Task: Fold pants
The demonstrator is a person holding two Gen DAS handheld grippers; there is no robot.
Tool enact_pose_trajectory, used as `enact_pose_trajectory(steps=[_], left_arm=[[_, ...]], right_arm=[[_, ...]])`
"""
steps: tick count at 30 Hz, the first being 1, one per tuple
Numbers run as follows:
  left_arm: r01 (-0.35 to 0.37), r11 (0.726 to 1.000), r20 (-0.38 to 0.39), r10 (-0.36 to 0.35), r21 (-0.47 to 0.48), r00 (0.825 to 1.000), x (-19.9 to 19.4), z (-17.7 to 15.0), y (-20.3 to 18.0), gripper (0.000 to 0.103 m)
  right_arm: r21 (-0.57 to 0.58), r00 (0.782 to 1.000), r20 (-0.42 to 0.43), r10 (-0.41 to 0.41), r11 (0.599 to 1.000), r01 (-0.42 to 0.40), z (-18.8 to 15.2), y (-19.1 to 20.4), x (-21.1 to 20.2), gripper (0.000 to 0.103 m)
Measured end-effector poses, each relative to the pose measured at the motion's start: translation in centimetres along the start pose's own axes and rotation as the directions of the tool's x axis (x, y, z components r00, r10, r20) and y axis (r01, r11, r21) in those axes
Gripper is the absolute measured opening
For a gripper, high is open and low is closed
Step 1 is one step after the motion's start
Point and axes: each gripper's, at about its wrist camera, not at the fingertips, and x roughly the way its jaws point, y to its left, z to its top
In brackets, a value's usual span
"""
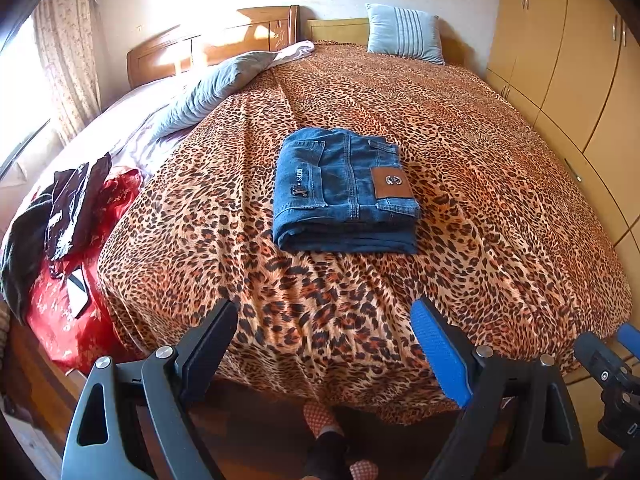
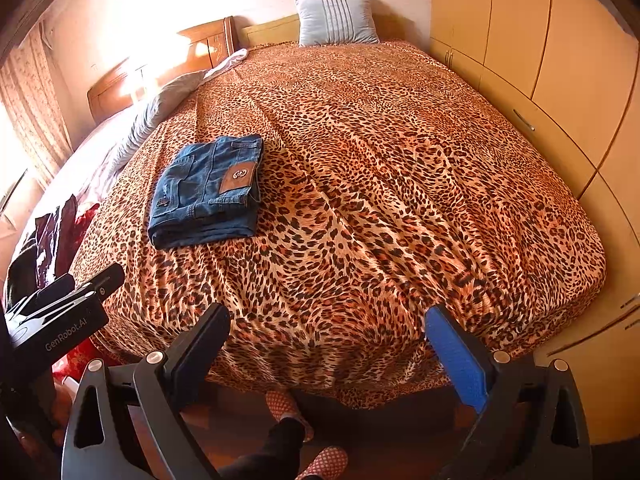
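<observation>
**Folded jeans on the leopard spread, both grippers held back and empty**

The pants (image 1: 345,190) lie folded into a compact blue denim block on the leopard-print bedspread (image 1: 460,208), back pocket and waistband uppermost, well apart from both tools. A brown leather patch (image 1: 391,182) on the waistband carries a round emblem too small to read; stitched lettering on the pocket is likewise too blurred to make out.

The left gripper (image 1: 324,344) hangs over the foot of the bed with its jaws spread wide and nothing between them — one finger black, the other faced with a blue pad. The right gripper (image 2: 326,346) is spread the same way, also empty. On the body of the left tool, seen from the right wrist view, white lettering reads "GenRobot.AI".

Nothing lies between the grippers and the jeans. A striped blue pillow (image 1: 404,34) leans at the wooden headboard (image 1: 208,46); a grey quilt (image 1: 212,88) is bunched along the window side, and nearer the corner sits a heap of red and dark clothes (image 1: 76,248). Tan wardrobe doors (image 1: 576,64) run along the other side. Below, the person's checked slippers (image 2: 326,462) stand on the wooden floor.
</observation>
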Motion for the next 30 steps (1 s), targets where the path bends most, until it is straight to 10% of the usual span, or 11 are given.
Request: enact_pose_trajectory(steps=[30], left_arm=[[0.023,1.000,-0.036,-0.023,0.002,0.999,1.4,0.5,-0.9,0.089]], right_arm=[[0.042,1.000,-0.027,0.000,0.999,0.001,0.2,-1.4,1.1,0.099]])
